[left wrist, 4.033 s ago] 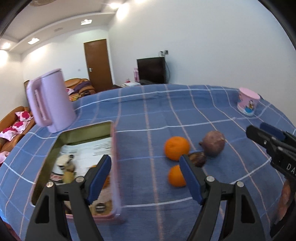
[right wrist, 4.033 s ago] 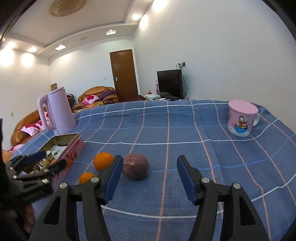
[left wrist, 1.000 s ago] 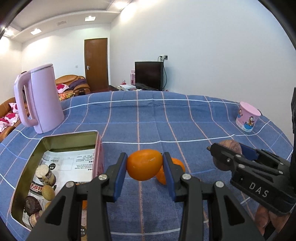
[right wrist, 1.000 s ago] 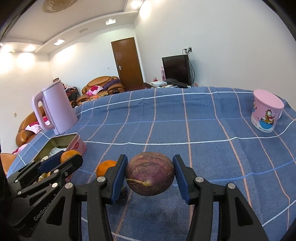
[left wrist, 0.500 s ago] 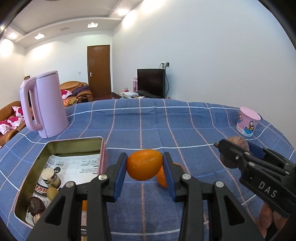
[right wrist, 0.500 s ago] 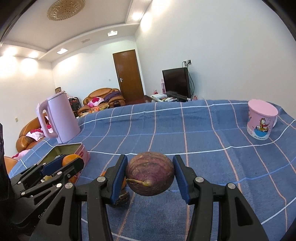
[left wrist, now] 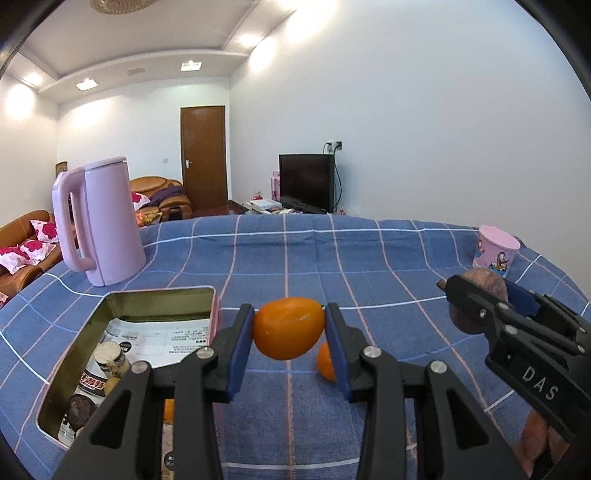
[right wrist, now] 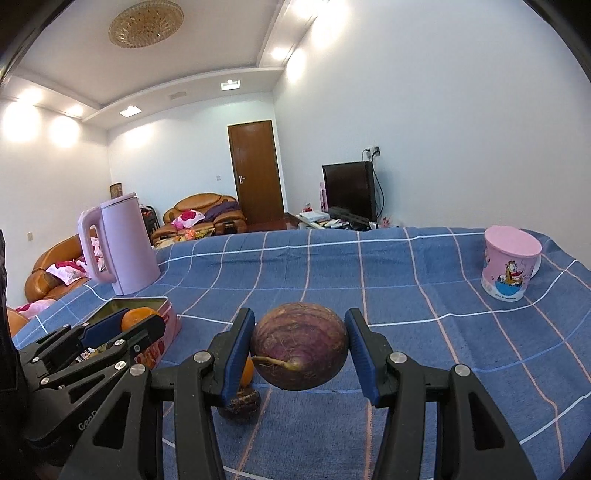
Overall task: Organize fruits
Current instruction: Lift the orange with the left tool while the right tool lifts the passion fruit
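Left tool (left wrist: 289, 334) clamps an orange (left wrist: 287, 328), held above the blue checked surface (left wrist: 332, 251). Open tin (left wrist: 155, 299) sits at 9 o'clock of it; 2nd orange (left wrist: 325, 362) lies just behind. Right tool (right wrist: 300, 347) pinches a purple round fruit (right wrist: 300, 345) off the cloth. Pink kettle (left wrist: 98, 225) at 10, pink mug (right wrist: 509, 266) at 2.

White walls (right wrist: 443, 110) and a stepped white ceiling (right wrist: 184, 62) with recessed lights (right wrist: 130, 110) and a round gold fitting (right wrist: 146, 23). At the far end stands a brown door (right wrist: 255, 171); right of it a dark TV (right wrist: 349, 190), left of it tan sofas (right wrist: 201, 214) with pink cushions (left wrist: 22, 249).
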`<state>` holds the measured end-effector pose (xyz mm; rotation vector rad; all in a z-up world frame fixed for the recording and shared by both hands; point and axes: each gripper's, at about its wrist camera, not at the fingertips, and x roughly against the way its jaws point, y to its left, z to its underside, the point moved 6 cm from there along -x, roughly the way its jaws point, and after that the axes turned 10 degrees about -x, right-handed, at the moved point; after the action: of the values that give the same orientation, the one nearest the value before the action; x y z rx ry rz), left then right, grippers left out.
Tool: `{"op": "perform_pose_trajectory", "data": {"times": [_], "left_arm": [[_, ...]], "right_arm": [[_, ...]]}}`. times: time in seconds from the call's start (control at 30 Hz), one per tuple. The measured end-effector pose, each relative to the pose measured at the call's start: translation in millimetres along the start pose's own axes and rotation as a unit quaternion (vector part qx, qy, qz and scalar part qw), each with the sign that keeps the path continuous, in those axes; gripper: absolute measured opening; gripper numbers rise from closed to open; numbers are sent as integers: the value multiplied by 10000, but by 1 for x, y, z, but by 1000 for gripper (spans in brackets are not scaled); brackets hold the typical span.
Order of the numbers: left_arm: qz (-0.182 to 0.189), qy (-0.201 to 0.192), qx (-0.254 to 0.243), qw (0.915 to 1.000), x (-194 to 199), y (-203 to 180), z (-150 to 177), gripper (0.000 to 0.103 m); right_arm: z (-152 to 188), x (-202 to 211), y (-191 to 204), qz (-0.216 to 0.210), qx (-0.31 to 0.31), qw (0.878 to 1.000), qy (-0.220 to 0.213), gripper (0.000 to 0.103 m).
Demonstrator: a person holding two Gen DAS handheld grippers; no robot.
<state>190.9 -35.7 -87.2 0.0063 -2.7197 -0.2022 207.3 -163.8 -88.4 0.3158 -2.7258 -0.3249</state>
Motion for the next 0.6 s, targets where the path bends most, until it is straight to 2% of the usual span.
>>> {"op": "perform_pose_trajectory", "data": {"times": [0.6], "left_arm": [[-197, -334, 23, 9992, 14, 3, -3, 40]], "right_arm": [[-2, 18, 3, 7, 113, 9992, -391, 52]]}}
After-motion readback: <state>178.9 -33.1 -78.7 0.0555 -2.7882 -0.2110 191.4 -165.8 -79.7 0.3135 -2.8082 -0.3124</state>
